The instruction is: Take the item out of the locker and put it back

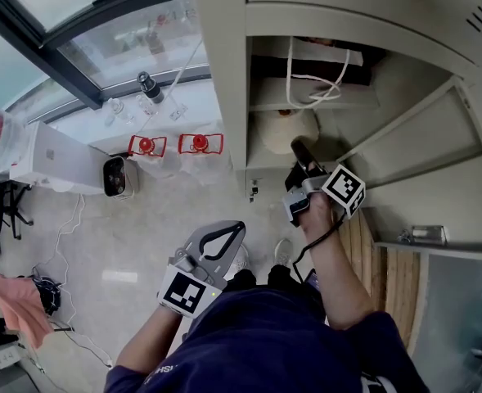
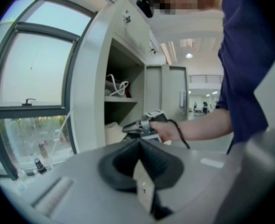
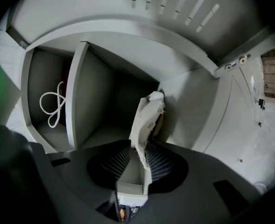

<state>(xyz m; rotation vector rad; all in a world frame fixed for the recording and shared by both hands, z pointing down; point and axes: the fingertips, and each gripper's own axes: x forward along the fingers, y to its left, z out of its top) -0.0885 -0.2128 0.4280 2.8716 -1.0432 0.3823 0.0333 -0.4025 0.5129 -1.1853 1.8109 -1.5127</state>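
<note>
I have the right gripper (image 3: 138, 148) reached into the open locker (image 1: 224, 72), and its jaws stand parted around the white paper bundle (image 3: 146, 115). The bundle rises upright between the two ribbed pads, the left pad clearly off it and the right one just beside it, so I read no squeeze on it. The bundle is inside the locker, in the compartment under the shelf (image 1: 273, 98). On that shelf, in the neighbouring compartment, lies a looped white cable (image 1: 318, 88). The locker door (image 1: 421, 162) hangs wide open on the right of the head view. My left gripper (image 1: 234, 232) is held low in front of the person's body, well apart from the locker, its jaws pressed together with nothing between them. A window (image 1: 101, 31) runs along the left side of the locker
</note>
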